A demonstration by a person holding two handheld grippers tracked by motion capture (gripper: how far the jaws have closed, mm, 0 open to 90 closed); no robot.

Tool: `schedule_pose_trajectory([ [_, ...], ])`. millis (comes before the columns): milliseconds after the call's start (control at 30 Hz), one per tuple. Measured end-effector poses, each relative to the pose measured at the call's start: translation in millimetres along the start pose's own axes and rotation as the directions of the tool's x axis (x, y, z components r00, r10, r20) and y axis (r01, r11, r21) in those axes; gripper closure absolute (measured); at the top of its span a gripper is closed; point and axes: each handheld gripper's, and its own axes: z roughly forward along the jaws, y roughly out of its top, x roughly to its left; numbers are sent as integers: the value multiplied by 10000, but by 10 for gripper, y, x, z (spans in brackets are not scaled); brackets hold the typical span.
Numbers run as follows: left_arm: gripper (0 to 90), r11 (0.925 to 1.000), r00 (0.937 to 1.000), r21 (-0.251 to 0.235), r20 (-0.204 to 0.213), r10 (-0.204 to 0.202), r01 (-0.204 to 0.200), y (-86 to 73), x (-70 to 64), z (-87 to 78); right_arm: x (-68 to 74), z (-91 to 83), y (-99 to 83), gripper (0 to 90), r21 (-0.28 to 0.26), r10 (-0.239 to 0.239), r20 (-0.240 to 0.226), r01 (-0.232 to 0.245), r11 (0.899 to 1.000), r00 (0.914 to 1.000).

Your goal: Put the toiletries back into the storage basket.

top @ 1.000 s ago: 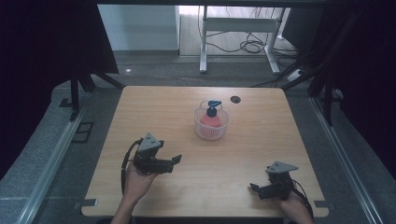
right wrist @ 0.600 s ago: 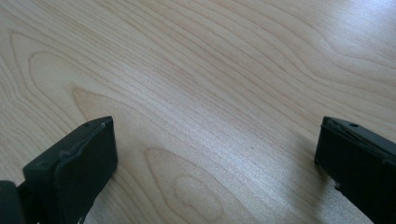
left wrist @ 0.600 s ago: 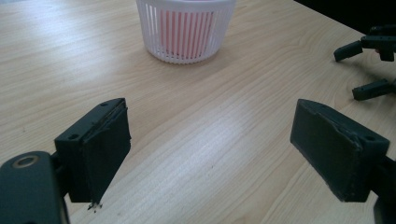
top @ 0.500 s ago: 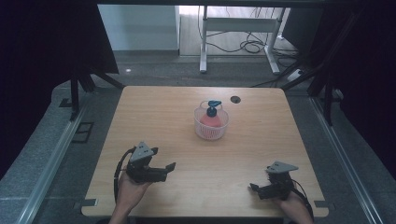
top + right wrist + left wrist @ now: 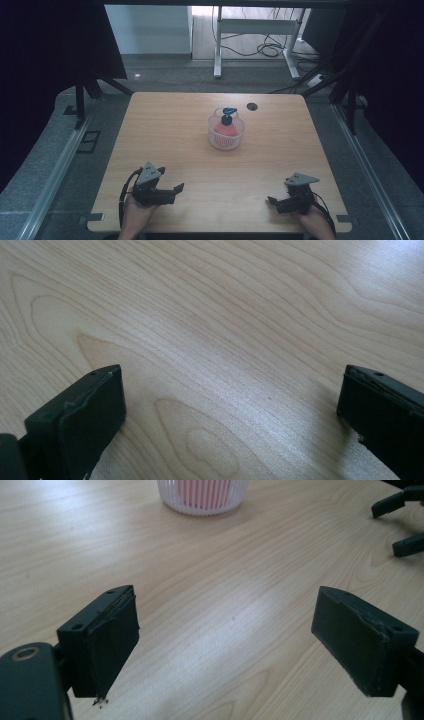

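High view: a light wooden bench [image 5: 165,130] sits with dark floor around it. Near the bench's middle, toward its far edge, stands a small white ribbed basket [image 5: 226,133]. Inside the basket is a red bottle [image 5: 225,129] with a dark blue cap, upright.

Just beyond the basket, near the far edge, is a small dark round hole [image 5: 251,106] in the bench top.

Well short of the basket, at the near edge, a person's two hands each hold a black gripper. The left gripper [image 5: 176,190] lies to the basket's near left, its jaws wide apart and holding nothing. The right gripper [image 5: 272,202] lies to the basket's near right, jaws also spread wide and holding nothing.

In the left gripper view, the basket [image 5: 202,495] stands well ahead of the gripper [image 5: 225,640], beyond bare wood.
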Motion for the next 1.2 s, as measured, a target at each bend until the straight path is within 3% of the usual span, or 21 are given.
schedule_pose_trajectory([
  [367,114,9997,9996,198,-233,-126,131,-237,9,37,-1,1,0,0,-17,-20,8,20,10000,10000],
  [633,113,9976,9991,650,-379,-196,220,-395,35,89,0,1,1,0,-15,-15,19,15,10000,10000],
  [867,113,9891,9979,1440,-609,-206,292,-458,34,188,1,1,2,0,-12,-10,22,10,10000,10000],
  [1000,112,9763,9972,2162,-742,47,115,-490,10,282,1,1,2,0,-12,-9,24,9,10000,10000],
  [1067,110,9735,9952,2280,-899,378,-164,-494,-16,302,1,1,2,0,-11,-8,25,8,10000,10000],
  [1200,110,9746,9953,2234,-894,362,-154,-498,-17,306,2,0,0,0,-16,0,21,0,10000,10000],
])
